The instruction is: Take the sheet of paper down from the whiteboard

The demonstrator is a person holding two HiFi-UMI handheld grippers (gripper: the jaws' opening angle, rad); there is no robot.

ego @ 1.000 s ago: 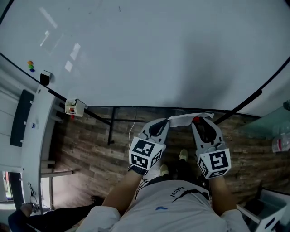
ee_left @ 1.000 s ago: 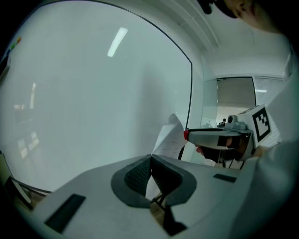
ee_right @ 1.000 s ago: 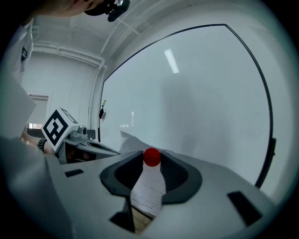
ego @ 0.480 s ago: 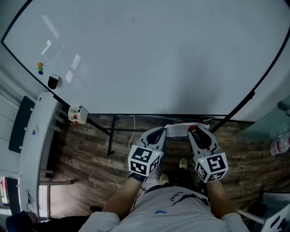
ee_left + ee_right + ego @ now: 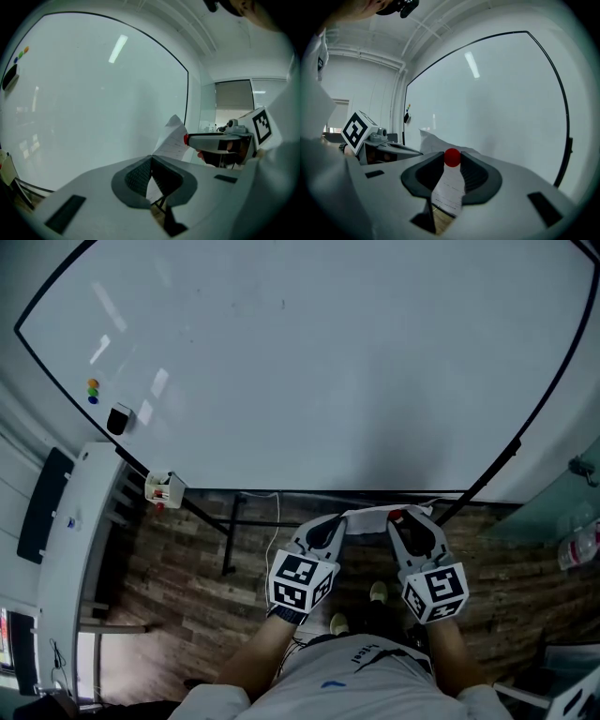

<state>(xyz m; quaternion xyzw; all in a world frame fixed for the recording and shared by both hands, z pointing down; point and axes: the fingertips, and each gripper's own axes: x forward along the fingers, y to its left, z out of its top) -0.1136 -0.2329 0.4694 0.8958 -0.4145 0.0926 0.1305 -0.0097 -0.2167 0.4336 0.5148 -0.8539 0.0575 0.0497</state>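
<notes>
The white sheet of paper (image 5: pixel 373 514) is off the whiteboard (image 5: pixel 328 362) and hangs stretched between my two grippers, below the board's lower edge. My left gripper (image 5: pixel 339 518) is shut on the sheet's left end; in the left gripper view the paper (image 5: pixel 171 140) rises from between its pads (image 5: pixel 140 176). My right gripper (image 5: pixel 398 518) has a round red magnet (image 5: pixel 452 157) and the paper's right end (image 5: pixel 449 190) between its jaws. These jaws are closing, and the magnet sits wedged at the tips.
On the board's left side are a black eraser (image 5: pixel 118 418) and coloured magnets (image 5: pixel 92 390). A small marker holder (image 5: pixel 161 489) hangs at the board's lower left. A white ledge (image 5: pixel 66 521) runs down the left. Black stand legs (image 5: pixel 230 531) rise from the wooden floor.
Both grippers, with the sheet stretched between them, have drawn back a little from the board together. The paper and the magnet stay gripped as before.
</notes>
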